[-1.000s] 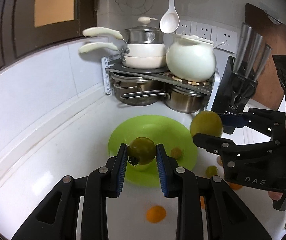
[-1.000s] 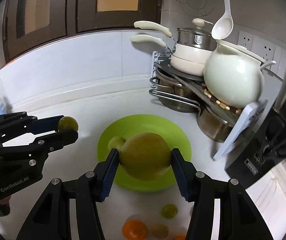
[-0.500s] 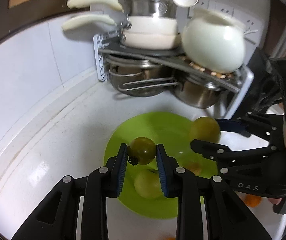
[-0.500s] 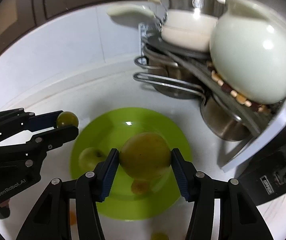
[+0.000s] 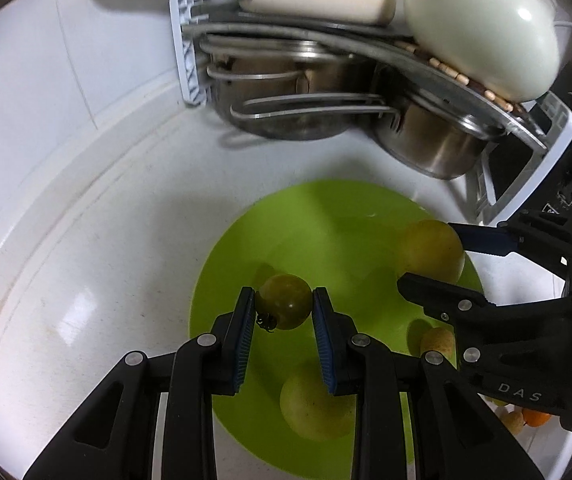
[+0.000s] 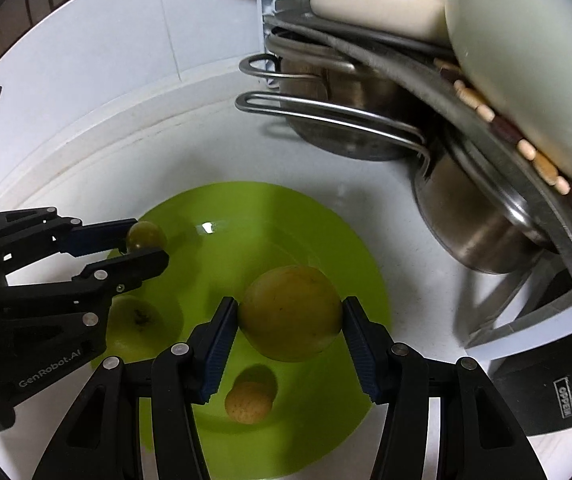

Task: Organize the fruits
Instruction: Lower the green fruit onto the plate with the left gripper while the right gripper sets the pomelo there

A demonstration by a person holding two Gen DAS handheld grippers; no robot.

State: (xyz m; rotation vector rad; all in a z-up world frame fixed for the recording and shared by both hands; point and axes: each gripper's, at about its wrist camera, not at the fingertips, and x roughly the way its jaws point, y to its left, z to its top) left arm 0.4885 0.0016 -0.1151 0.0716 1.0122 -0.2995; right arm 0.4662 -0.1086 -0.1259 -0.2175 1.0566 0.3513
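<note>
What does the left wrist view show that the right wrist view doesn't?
Only the left wrist view shows the orange fruits off the plate, at its right edge. Only the right wrist view shows the black knife block label. Both show the green plate, the left tool shut on the green tomato, the right tool shut on the large yellow-green fruit, and the pot rack.

Your right gripper point(image 6: 290, 320) clamps a large yellow-green fruit point(image 6: 290, 312) above the green plate point(image 6: 350, 240) — your left gripper point(image 6: 144, 246) pinches a small green tomato point(image 6: 146, 235) over its rim.
</note>
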